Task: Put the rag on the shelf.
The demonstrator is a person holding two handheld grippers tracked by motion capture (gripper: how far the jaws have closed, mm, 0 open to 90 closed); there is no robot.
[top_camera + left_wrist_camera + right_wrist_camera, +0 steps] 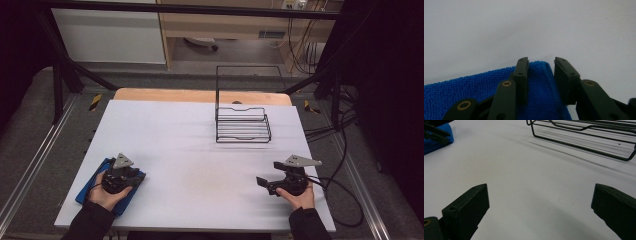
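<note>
A folded blue cloth [91, 186] lies on the white table [190, 150] at its front left corner. My left gripper [134, 176] rests over it, held by a hand. In the left gripper view the jaws of the left gripper [541, 61] stand narrowly apart on either side of a raised corner of the blue cloth [461, 92]; the left pad touches it and a sliver of table shows beside the right pad. My right gripper [268, 173] sits at the front right, wide open over bare table [540, 192], nothing between its jaws.
A black wire rack [243, 125] with a tall back frame stands at the back right of the table; its base wires [584, 137] show ahead of the right gripper. Cables [340, 200] trail off the table's right side. A wooden strip [200, 95] runs along the far edge.
</note>
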